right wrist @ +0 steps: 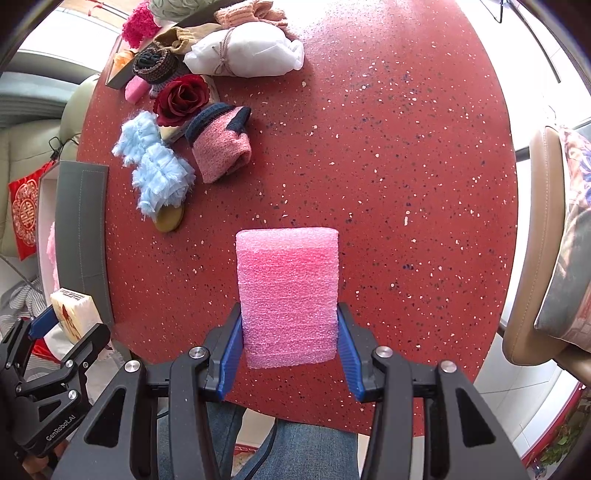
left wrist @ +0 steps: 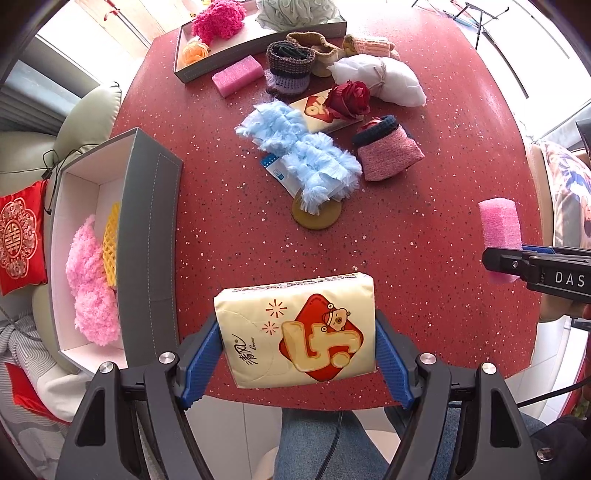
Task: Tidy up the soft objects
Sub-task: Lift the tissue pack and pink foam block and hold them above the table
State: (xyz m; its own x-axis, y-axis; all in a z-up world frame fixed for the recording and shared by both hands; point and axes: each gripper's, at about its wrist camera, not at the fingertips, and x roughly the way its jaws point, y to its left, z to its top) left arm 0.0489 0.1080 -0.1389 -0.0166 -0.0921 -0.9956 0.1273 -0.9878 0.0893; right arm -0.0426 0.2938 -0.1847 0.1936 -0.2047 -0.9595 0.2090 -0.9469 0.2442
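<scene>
My left gripper point(left wrist: 297, 354) is shut on a cream tissue pack point(left wrist: 299, 332) with a red bear print, held over the near edge of the red table point(left wrist: 229, 258). My right gripper point(right wrist: 290, 347) is shut on a pink foam block point(right wrist: 288, 295), also above the near table edge; the block shows at the right in the left wrist view point(left wrist: 500, 236). The left gripper with the tissue pack shows at the lower left of the right wrist view point(right wrist: 70, 314). A grey box point(left wrist: 147, 236) on the left holds a pink fluffy item point(left wrist: 92, 280) and yellow mesh point(left wrist: 110, 243).
Mid-table lie a blue fluffy duster point(left wrist: 303, 162), a pink knitted pouch point(left wrist: 388, 155), a red rose point(left wrist: 347, 99) on another tissue pack, a white bundle point(left wrist: 380, 79), knitted pouches and a pink foam block point(left wrist: 238, 75). A second grey tray point(left wrist: 258, 33) stands at the back. Chairs flank the table.
</scene>
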